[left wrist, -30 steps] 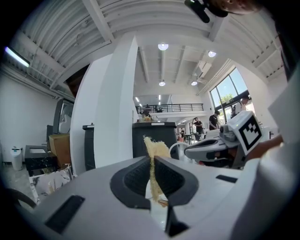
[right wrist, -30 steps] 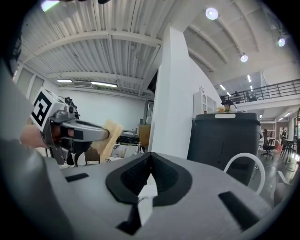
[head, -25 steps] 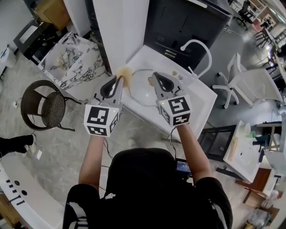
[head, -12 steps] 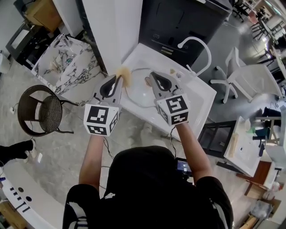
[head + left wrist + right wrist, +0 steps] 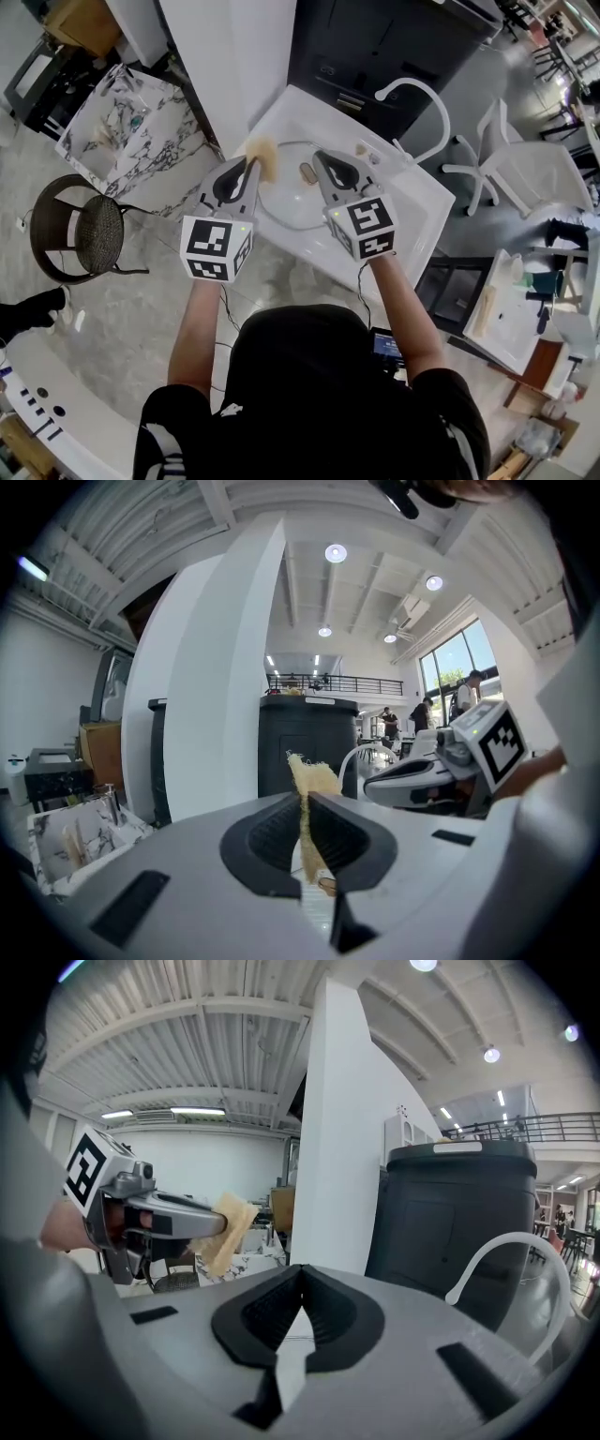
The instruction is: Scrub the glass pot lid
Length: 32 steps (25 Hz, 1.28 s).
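The glass pot lid (image 5: 286, 202) lies in the white sink (image 5: 417, 220), with its brownish knob (image 5: 307, 172) showing between the two grippers. My left gripper (image 5: 253, 161) hovers over the lid's left edge, shut on a yellowish sponge (image 5: 263, 154). In the left gripper view the sponge (image 5: 309, 772) stands upright between the jaws of the left gripper (image 5: 302, 797). My right gripper (image 5: 317, 156) is over the lid's far side, just right of the knob. In the right gripper view the right gripper (image 5: 300, 1271) is shut with nothing visible between the pads.
A white curved faucet (image 5: 417, 89) rises at the sink's back right. A dark cabinet (image 5: 375, 42) and a white pillar (image 5: 234, 56) stand behind the sink. A marble-topped table (image 5: 127, 122) and a round dark chair (image 5: 89, 230) are to the left, a white office chair (image 5: 525, 178) to the right.
Both grippers have edged forward and a little lower toward the sink. The sponge stays clamped in the left gripper, and the right gripper stays shut.
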Each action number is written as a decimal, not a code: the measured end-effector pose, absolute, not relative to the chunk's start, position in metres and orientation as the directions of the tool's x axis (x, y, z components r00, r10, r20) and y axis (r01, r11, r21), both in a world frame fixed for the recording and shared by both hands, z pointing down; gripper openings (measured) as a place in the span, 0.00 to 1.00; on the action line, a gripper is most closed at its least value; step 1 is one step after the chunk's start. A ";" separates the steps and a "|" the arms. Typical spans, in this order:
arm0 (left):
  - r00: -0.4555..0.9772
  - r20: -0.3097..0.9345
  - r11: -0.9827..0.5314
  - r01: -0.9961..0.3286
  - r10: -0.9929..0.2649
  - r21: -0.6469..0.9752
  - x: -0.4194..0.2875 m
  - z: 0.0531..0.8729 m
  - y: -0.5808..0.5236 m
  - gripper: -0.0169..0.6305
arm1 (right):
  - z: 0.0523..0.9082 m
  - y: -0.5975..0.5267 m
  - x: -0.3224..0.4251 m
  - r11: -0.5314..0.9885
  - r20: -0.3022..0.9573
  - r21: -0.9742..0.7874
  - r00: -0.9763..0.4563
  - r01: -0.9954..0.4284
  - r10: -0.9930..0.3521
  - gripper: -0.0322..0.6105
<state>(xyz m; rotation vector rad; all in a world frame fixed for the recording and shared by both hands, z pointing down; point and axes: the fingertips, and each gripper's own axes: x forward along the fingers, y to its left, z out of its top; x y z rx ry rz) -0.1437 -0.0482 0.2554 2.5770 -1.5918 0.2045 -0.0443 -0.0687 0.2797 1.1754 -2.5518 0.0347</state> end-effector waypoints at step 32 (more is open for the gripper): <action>0.381 0.538 -0.408 -0.910 -0.752 0.075 -0.116 0.456 -0.107 0.05 | 0.486 -0.127 -0.013 0.772 0.668 -0.101 -0.618 -0.627 -0.415 0.07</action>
